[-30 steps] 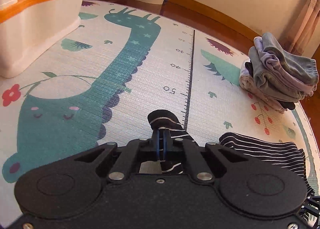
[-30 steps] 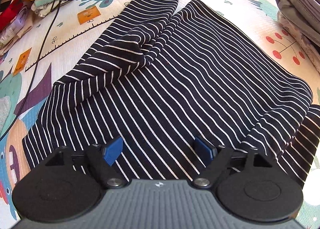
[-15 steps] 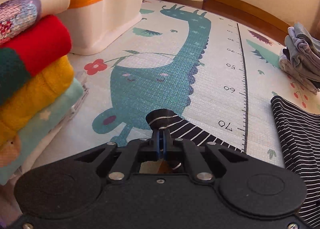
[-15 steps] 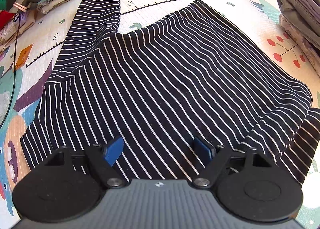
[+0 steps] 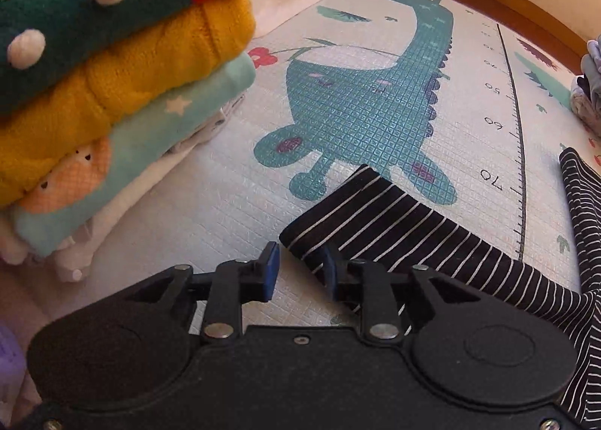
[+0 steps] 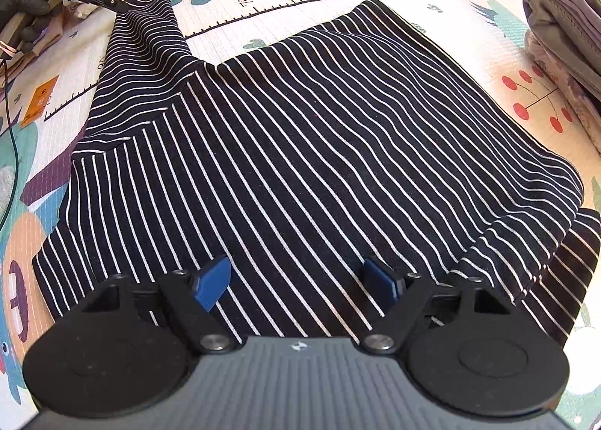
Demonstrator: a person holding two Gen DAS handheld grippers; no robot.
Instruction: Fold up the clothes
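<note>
Left gripper (image 5: pixel 298 270) low, agape — sleeve (image 5: pixel 375 219) beneath

Striped shirt's (image 6: pixel 308 152) near hem behind the right gripper (image 6: pixel 296 281) (perhaps bunched), grey pile (image 6: pixel 567 39) edge-cropped.

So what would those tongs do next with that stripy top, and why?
Probably the left tongs, now open, back off the sleeve: it lies spread flat on the mat. The right tongs hover open over the striped top.
</note>
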